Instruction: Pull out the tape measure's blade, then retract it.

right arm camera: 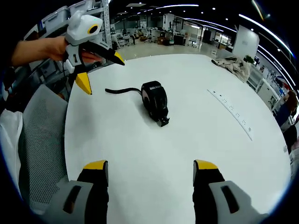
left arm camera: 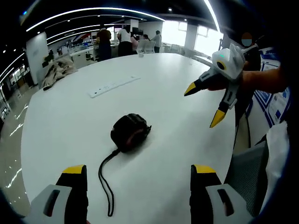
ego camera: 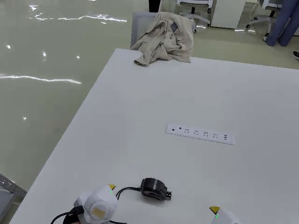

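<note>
A black tape measure (ego camera: pixel 155 188) lies on the white table (ego camera: pixel 196 93) near the front edge, its blade retracted and its black wrist strap (ego camera: pixel 127 189) trailing to the left. My left gripper (left arm camera: pixel 138 170) is open, a short way back from the tape measure (left arm camera: pixel 131 131), with nothing between its yellow-tipped jaws. My right gripper (right arm camera: pixel 150 164) is open too and points at the tape measure (right arm camera: pixel 155 99) from the other side, with a wider gap. Each gripper is held in a hand above the table, apart from the case.
A white power strip (ego camera: pixel 200 134) lies mid-table beyond the tape measure. A beige jacket (ego camera: pixel 163 38) is heaped at the far edge by a grey chair (ego camera: pixel 140 23). The table's left edge drops to a glossy floor (ego camera: pixel 46 70). People stand far off.
</note>
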